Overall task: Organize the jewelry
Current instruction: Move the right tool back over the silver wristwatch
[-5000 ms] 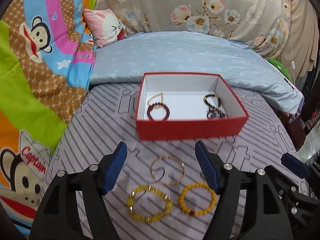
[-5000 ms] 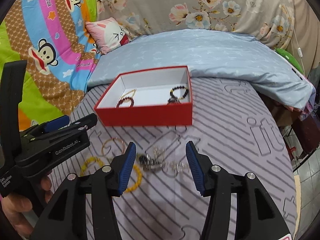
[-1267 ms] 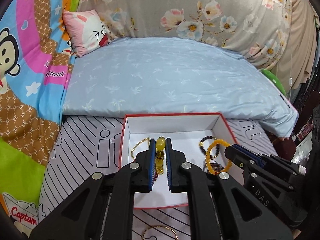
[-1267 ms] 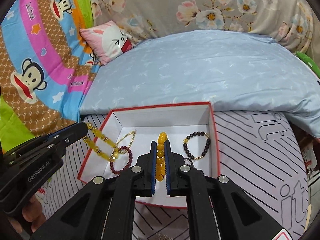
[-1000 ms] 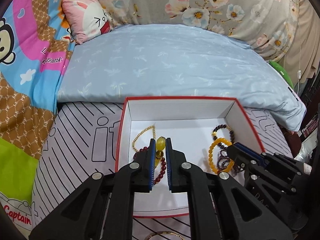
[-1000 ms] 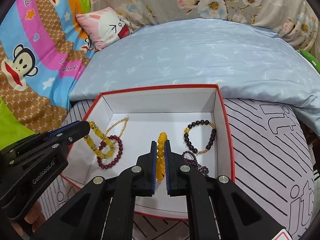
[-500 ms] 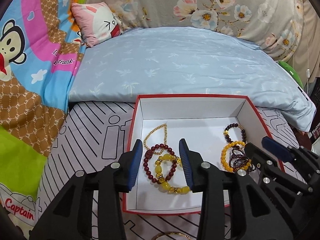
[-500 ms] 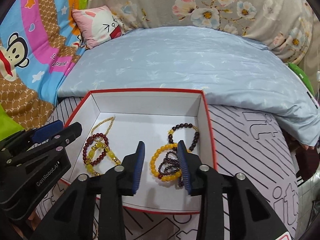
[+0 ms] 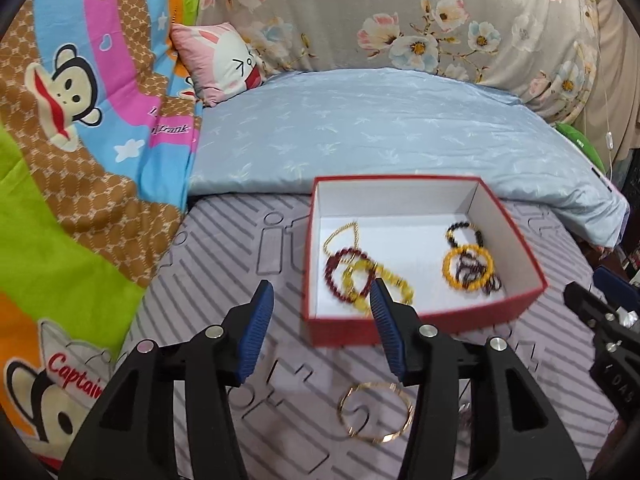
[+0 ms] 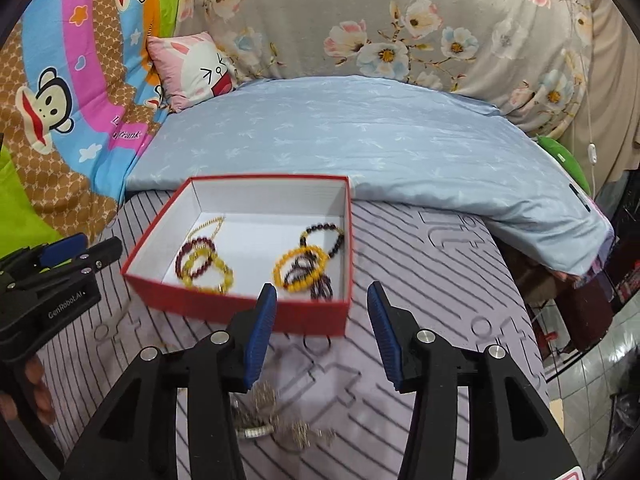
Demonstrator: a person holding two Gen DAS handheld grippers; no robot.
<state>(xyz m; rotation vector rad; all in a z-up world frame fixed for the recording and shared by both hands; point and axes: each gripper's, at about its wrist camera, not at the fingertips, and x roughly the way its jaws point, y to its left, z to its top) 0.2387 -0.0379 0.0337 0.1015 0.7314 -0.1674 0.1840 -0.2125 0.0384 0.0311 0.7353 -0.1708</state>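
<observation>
Both claws empty and spread wide, pulled back from the red box (image 9: 420, 326) on the striped bed mat (image 9: 224, 256). Left claw (image 9: 322, 326) clamped on a yellow chunky-bead bracelet (image 9: 376, 276) about a second before, right claw (image 10: 322, 330) on an orange bead bracelet (image 10: 300, 270); both pieces since let go and found lying on the white box floor. Yellow one overlapping the dark red bracelet (image 9: 340, 276) beside the thin gold chain (image 9: 340, 236) at the left; orange one over the dark bead bracelets (image 10: 324, 236) at the right. Judged: two items filed, more sorting left.

Left wrist view alone showed a thin gold bangle (image 9: 376, 414) on the mat, near side of the box, just below the right finger. Right wrist view alone showed a blurred heap of silver pieces (image 10: 276, 426) on the mat under the left finger; bangle not visible there. Right wrist view also caught the left claw's body at the frame's left edge, fingertips of the holding hand (image 10: 36, 388) below it.
</observation>
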